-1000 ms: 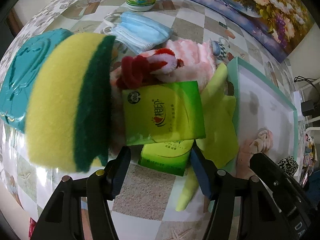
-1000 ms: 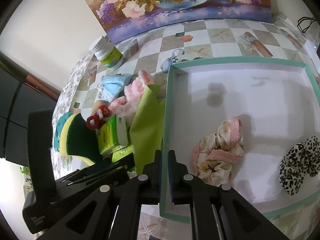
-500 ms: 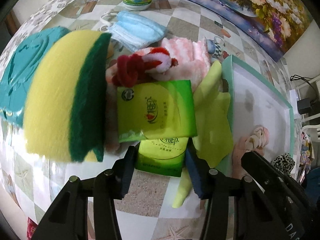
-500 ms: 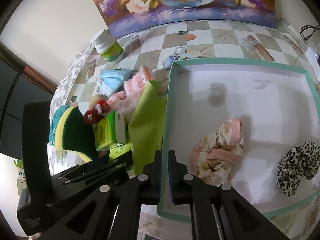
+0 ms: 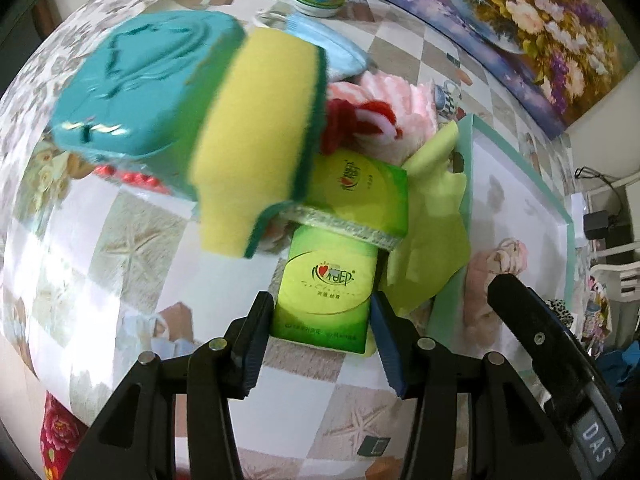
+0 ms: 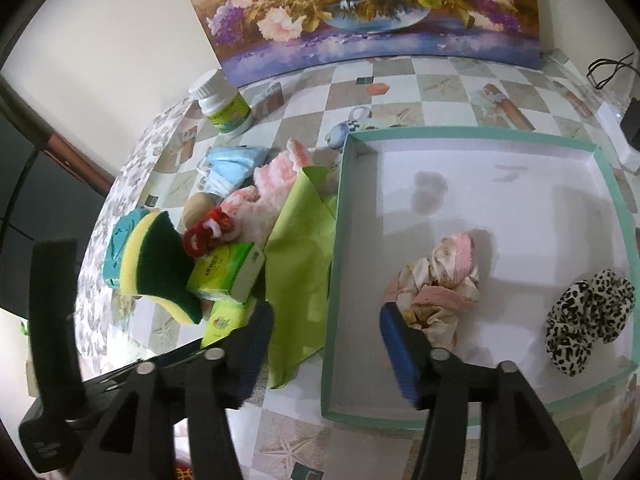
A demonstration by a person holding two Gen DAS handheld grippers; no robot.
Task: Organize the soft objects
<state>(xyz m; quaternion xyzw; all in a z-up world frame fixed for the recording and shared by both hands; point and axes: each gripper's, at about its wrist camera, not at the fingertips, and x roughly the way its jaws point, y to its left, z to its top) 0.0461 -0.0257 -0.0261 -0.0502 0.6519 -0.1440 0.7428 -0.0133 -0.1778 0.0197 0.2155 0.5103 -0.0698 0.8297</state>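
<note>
My left gripper is closed around a green tissue pack lying on the table, a pad on each side of it. A second green tissue pack lies over its far end, under a yellow-green sponge. Behind are a red-white scrunchie, a pink fluffy cloth and a lime cloth. My right gripper is open and empty over the near left edge of the teal-rimmed white tray. The tray holds a floral pink cloth and a leopard scrunchie.
A teal plastic box sits left of the sponge. A blue face mask and a white bottle with a green label stand farther back. A flower painting leans on the wall. The table edge curves at left.
My left gripper moved forward and closed onto the lower tissue pack. My right gripper opened from shut. The sponge shifted in the left view.
</note>
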